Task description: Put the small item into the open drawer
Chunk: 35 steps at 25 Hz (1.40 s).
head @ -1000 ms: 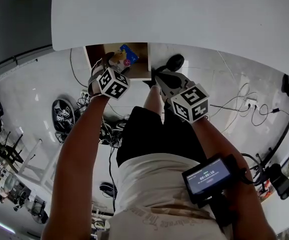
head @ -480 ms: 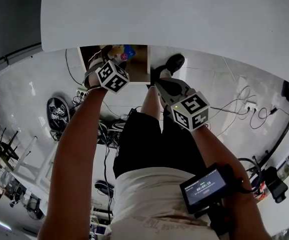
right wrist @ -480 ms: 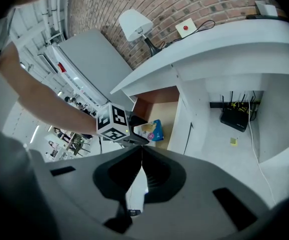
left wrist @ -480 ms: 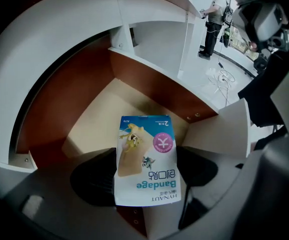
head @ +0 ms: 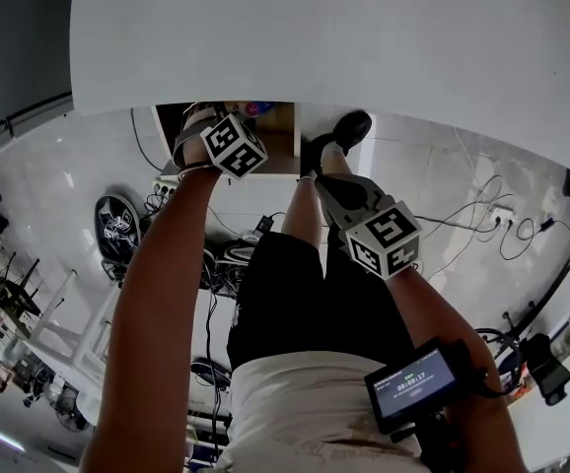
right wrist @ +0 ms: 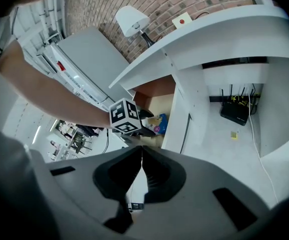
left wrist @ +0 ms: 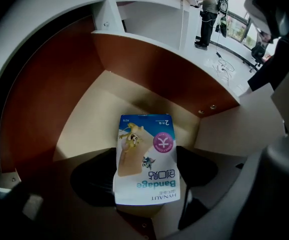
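Observation:
The small item is a blue-and-white bandage packet. My left gripper is shut on its lower end, with a dark pad on each side, and holds it above the pale floor of the open wooden drawer. In the head view the left gripper reaches into the drawer under the tabletop edge, and only a blue corner of the packet shows. The right gripper view also catches the packet in the drawer. My right gripper is shut and empty, held back to the right of the drawer.
A white tabletop overhangs the drawer. The person's shoe stands just right of the drawer. Cables and a black round object lie on the floor. A black router sits under the desk.
My left gripper has moved forward with the packet, deeper into the drawer and under the tabletop edge. Less of the packet shows in the head view. The right gripper has drawn back slightly.

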### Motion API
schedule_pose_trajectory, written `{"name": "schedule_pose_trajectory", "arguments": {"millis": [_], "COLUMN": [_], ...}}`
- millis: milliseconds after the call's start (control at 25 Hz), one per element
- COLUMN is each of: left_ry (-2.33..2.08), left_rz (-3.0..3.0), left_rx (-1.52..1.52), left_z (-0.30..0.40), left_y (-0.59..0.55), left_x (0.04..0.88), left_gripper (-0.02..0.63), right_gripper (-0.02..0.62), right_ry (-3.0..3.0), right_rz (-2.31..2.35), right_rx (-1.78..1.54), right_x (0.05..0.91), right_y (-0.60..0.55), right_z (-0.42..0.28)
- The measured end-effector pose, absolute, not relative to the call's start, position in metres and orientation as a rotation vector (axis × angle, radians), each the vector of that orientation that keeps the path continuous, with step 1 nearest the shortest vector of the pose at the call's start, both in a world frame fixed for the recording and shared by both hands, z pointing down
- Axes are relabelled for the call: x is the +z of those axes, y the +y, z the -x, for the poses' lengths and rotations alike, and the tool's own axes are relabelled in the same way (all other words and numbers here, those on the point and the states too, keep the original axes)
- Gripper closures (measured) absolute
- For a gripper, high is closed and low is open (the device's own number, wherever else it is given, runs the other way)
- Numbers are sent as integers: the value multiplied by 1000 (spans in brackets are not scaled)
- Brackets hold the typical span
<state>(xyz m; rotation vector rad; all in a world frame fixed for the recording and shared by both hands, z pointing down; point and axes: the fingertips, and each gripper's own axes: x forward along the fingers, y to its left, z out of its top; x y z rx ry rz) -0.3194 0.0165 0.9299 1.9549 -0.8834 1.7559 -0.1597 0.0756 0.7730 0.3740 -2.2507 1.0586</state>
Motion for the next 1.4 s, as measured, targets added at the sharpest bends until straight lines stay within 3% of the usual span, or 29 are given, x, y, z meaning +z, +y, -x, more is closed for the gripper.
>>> {"name": "schedule_pose_trajectory", "arguments": {"millis": [480, 1400], "left_ry": [-897, -924], "left_rz": [-1902, -1870], "left_rx": [1800, 1770], "left_z": [321, 319], "left_y": [17, 45], "left_x": [953, 912], "left_gripper": [227, 227], "right_gripper": [589, 589], "right_ry": [-2233, -2246], "right_rz": [-390, -397], "right_rx": [1105, 1092], "right_x": [782, 779], "right_y": [78, 69], "right_z": [148, 158]}}
